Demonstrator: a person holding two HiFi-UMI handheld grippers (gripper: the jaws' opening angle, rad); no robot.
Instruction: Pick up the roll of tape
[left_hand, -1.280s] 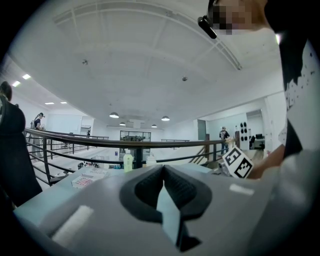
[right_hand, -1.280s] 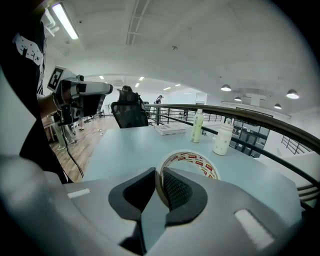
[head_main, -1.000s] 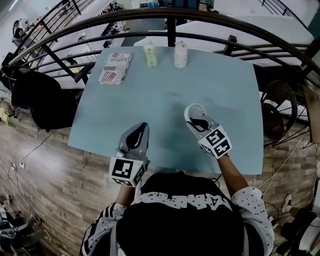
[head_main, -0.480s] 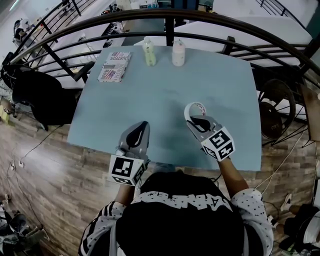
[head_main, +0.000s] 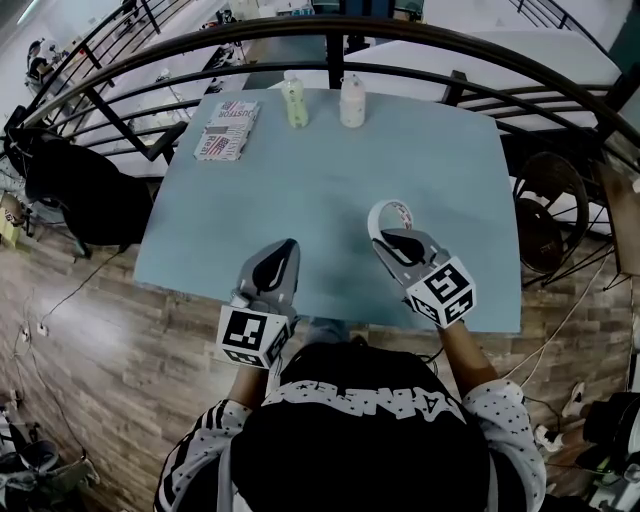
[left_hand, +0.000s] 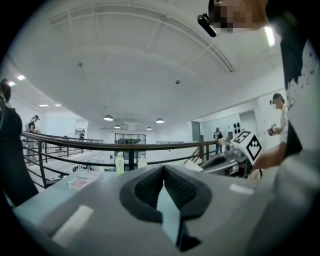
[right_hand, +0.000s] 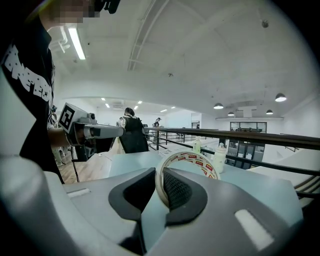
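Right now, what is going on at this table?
A person works with two hand-held grippers over a blue table. The right gripper has its jaws shut on the wall of the roll of tape, held on edge. The left gripper is shut and empty near the front edge. Two bottles and a packet sit at the far side.

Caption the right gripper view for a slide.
Right gripper, jaws shut on the wall of an upright tape roll over the blue table.

Blue table (head_main: 330, 190): green bottle (head_main: 293, 103), white bottle (head_main: 351, 101), printed packet (head_main: 227, 130).
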